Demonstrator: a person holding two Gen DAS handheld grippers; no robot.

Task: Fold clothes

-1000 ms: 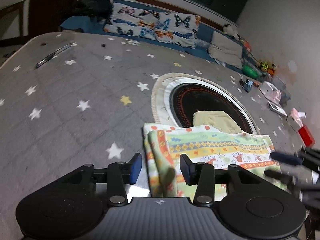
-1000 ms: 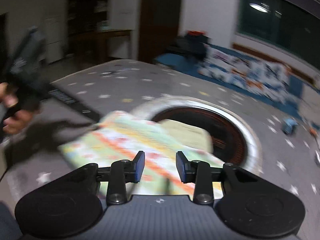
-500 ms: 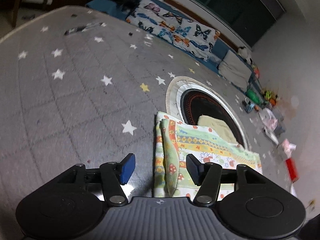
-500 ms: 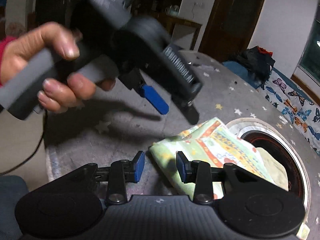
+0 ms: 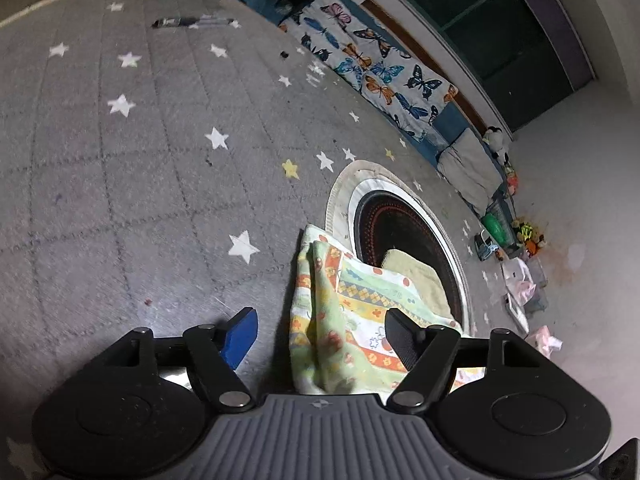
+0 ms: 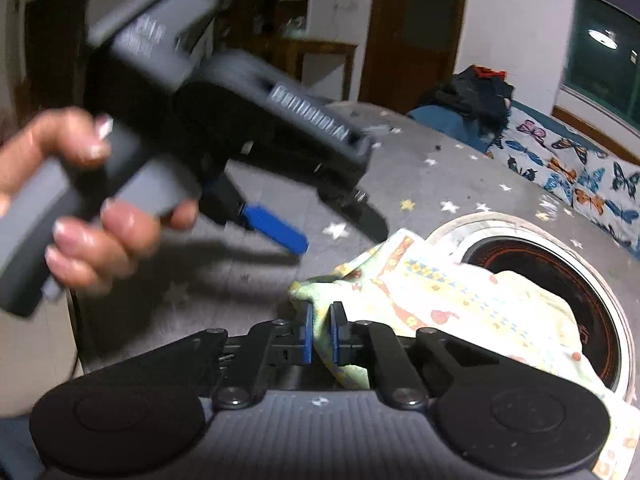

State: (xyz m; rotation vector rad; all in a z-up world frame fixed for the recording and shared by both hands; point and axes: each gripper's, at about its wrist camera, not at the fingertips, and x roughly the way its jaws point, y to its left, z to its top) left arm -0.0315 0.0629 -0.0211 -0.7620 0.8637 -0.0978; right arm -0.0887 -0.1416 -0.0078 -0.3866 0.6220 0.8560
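A folded patterned garment (image 5: 352,320), green, white and orange, lies on the grey star-print mat (image 5: 140,180), partly over a round rug (image 5: 404,220). My left gripper (image 5: 324,336) is wide open above the garment's near end, its fingers on either side of it. In the right wrist view my right gripper (image 6: 320,334) is shut on the near corner of the same garment (image 6: 460,304). The left gripper (image 6: 336,232) also shows there, blurred, open, held in a person's hand (image 6: 92,224) just above the cloth's far corner.
A pale yellow cloth (image 5: 416,276) lies on the round rug. A butterfly-print cushion (image 5: 384,72) lines the mat's far edge. Toys and small boxes (image 5: 516,264) are scattered at the right. A dark pen-like object (image 5: 192,22) lies at the far left of the mat.
My right gripper has shut on the garment's corner. My left gripper has opened wider and lifted slightly above the cloth.
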